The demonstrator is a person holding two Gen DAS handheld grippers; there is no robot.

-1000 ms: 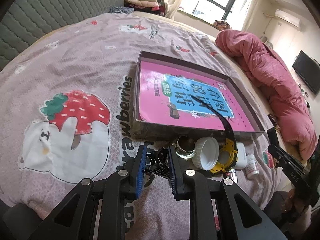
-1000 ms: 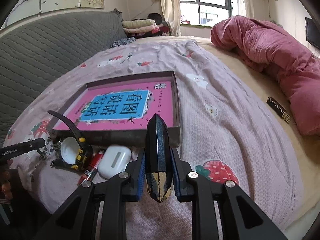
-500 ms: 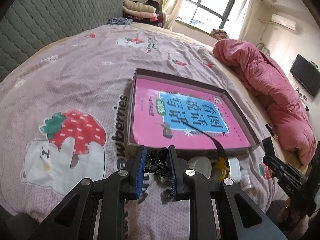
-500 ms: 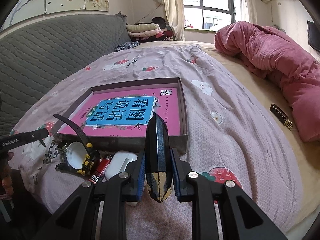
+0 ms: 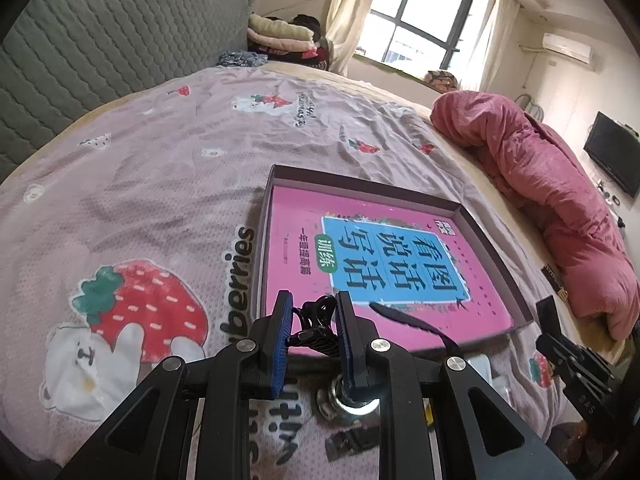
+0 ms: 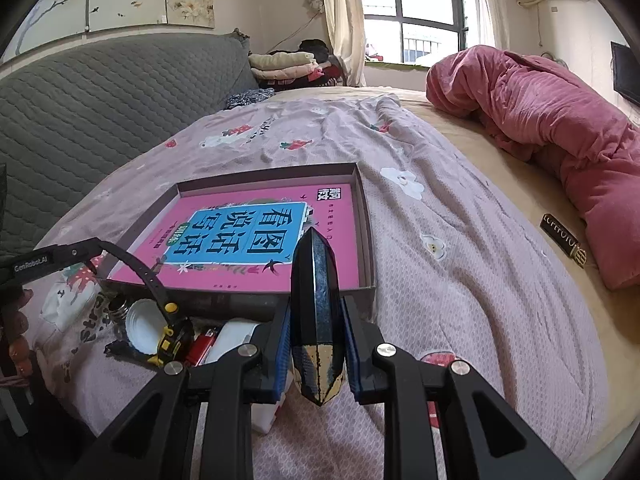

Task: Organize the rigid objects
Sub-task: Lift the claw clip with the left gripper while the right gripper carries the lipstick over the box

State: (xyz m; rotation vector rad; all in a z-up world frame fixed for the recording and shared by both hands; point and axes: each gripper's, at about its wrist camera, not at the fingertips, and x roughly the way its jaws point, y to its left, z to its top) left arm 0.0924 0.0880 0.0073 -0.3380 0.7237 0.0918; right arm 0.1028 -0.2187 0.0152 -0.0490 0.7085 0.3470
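Note:
A shallow brown box (image 5: pixel 494 242) (image 6: pixel 367 232) lies on the bedspread with a pink book (image 5: pixel 360 256) (image 6: pixel 248 240) flat inside it. My left gripper (image 5: pixel 314 316) is shut on a small black coiled cable (image 5: pixel 316 330), held just above the box's near edge. My right gripper (image 6: pixel 316 328) is shut on a dark faceted pointed object (image 6: pixel 316 304) with a gold-flecked lower end, near the box's front right corner. In front of the box lie a metal-rimmed jar (image 6: pixel 118 306), a white lid (image 6: pixel 142 326), a yellow tape measure (image 6: pixel 172 338) with its black blade (image 5: pixel 416 326) arching up, a red lighter (image 6: pixel 202 344) and a white case (image 6: pixel 232 338).
A rolled pink duvet (image 5: pixel 552 208) (image 6: pixel 560 128) lies along the right of the bed. A small dark labelled bar (image 6: pixel 562 238) rests beside it. A grey quilted headboard (image 5: pixel 100 52) stands left, folded clothes (image 6: pixel 284 64) near the window. A person's hand (image 6: pixel 16 332) shows at the left edge.
My left gripper has lifted and gone forward with the coiled cable, from over the pile of small things to the box's near edge. The right gripper has hardly moved.

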